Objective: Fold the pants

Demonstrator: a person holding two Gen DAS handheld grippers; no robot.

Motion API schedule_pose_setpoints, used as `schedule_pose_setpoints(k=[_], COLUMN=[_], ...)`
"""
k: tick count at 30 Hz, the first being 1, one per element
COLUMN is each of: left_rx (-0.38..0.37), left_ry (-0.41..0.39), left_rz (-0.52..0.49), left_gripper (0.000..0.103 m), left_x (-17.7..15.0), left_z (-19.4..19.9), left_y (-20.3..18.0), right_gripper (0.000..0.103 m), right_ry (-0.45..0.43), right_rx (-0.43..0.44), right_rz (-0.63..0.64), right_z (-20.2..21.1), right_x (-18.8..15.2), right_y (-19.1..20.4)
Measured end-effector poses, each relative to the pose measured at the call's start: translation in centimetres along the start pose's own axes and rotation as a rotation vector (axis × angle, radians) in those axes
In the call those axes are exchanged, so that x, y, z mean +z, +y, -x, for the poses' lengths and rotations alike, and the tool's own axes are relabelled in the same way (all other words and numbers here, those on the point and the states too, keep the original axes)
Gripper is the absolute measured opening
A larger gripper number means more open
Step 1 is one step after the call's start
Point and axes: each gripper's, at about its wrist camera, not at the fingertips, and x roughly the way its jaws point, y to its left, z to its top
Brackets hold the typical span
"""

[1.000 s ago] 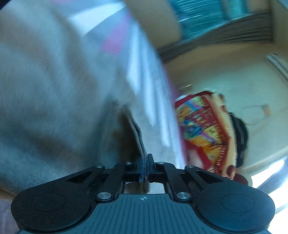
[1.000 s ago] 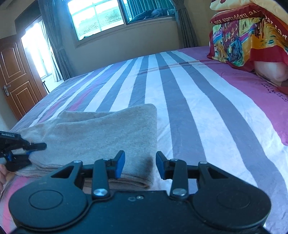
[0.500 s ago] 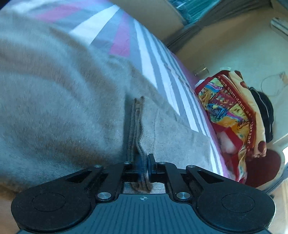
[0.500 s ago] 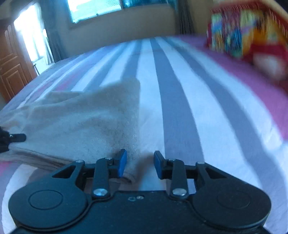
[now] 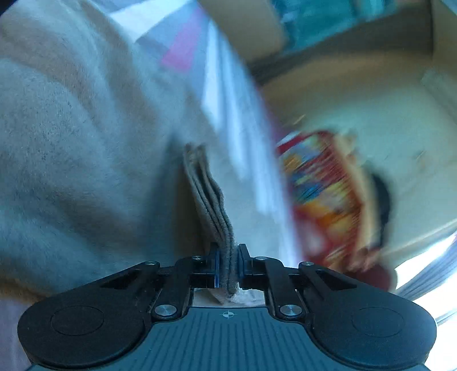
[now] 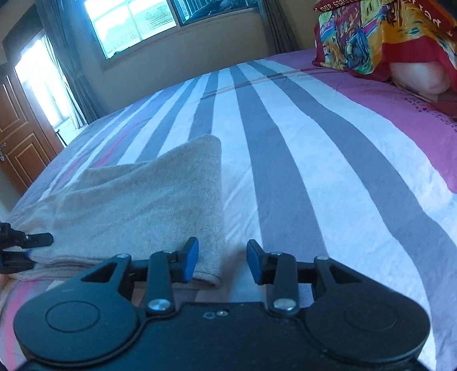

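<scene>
Right gripper (image 6: 222, 261) has backed off the corner, fingers apart. Left gripper (image 5: 228, 265) stays pinched on the beige pants' (image 6: 148, 199) stacked edge: soft, floppy, grab layered edges.

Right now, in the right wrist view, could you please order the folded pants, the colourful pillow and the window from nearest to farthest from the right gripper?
From the right gripper:
1. Folded pants, just ahead, to the left.
2. Colourful pillow, far right, on the bed.
3. Window, on the far wall, upper left.

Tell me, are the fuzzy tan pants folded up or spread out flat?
Folded. The pants lie doubled over on the bed, stacked layers showing along the near edge, and the left gripper pinches several layers.
</scene>
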Motion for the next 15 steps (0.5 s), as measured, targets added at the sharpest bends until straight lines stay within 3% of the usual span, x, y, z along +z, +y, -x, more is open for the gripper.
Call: schedule_pose_setpoints(k=[2, 3, 4, 7, 9, 11, 15], left_rx=[0.032, 0.086, 0.137, 0.163, 0.282, 0.328, 0.361], left_ry=[-0.026, -0.014, 0.005, -0.001, -0.069, -0.123, -0.058], left_rz=[0.007, -0.003, -0.022, -0.052, -0.202, -0.320, -0.374], left_gripper=[0.011, 0.011, 0.011, 0.013, 0.013, 0.014, 0.024], left_x=[-0.6, -0.9, -1.3, -1.1, -0.7, 0.0, 3.0], left_z=[1.0, 1.0, 0.6, 0.5, 1.4, 1.9, -1.5], left_y=[0.4, 0.9, 1.5, 1.0, -1.9, -4.1, -5.0], right_gripper=[0.038, 0.039, 0.039, 0.040, 0.039, 0.038, 0.033], right_ry=[-0.027, -0.039, -0.026, 0.029, 0.011, -0.045, -0.073], right_rx=[-0.005, 0.001, -0.002, -0.008, -0.013, -0.007, -0.003], right_rz=[-0.004, -0.003, 0.005, 0.024, 0.046, 0.062, 0.093], right_z=[0.6, 0.8, 0.4, -1.1, -0.8, -0.1, -1.8], right_x=[0.1, 0.1, 0.1, -0.1, 0.5, 1.3, 4.5], right_y=[0.1, 0.1, 0.0, 0.0, 0.4, 0.7, 1.3])
